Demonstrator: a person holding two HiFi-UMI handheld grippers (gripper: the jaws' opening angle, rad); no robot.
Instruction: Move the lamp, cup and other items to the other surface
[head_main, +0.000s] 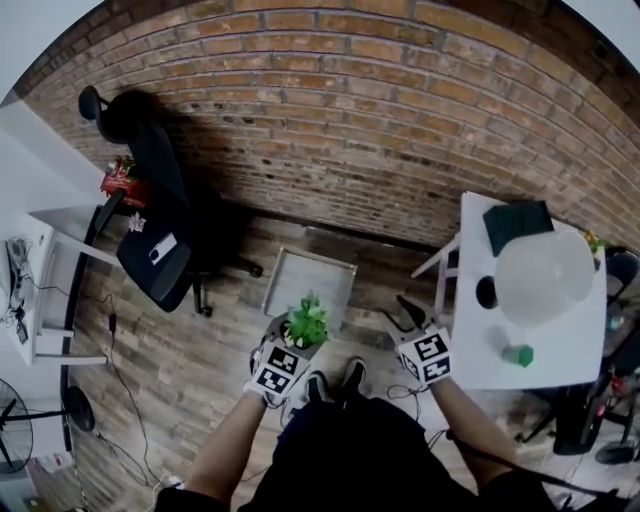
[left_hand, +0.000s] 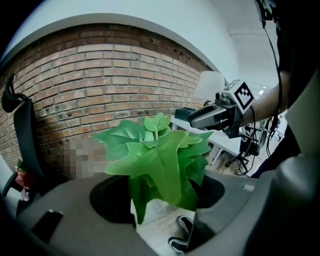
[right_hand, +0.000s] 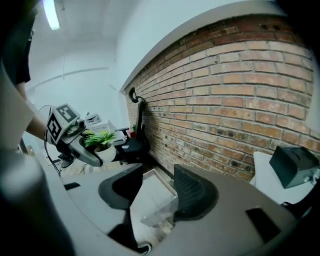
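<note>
While both grippers hang in the air over the plank floor (head_main: 190, 365), the left gripper (left_hand: 160, 202) is clenched on a small potted plant (left_hand: 160, 152). Its jaws stand on either side of the white pot, and the broad green leaves rise upright between and above them. The right gripper (right_hand: 157, 194) grasps what looks like a clear cup (right_hand: 157, 214). This see-through thing lies tilted between the jaws and rests against the ribbed pad of the jaw at the right of the right gripper view. Its far end is hard to make out. In the head view the two grippers are level with each other, well apart, with the person's dark shoes (head_main: 335, 380) on the floor between them. Just beyond the plant a shallow grey tray (head_main: 310, 280) lies flat on the planks near the foot of the brick wall (head_main: 350, 120). To the right of the right gripper stands a white table (head_main: 565, 365). It bears a lamp (head_main: 543, 278) with a pale domed shade, a dark green box (head_main: 518, 225) behind it toward the wall, and a small green block (head_main: 518, 354) in front. A black office chair (head_main: 155, 240) stands far off to the left, against the wall.
</note>
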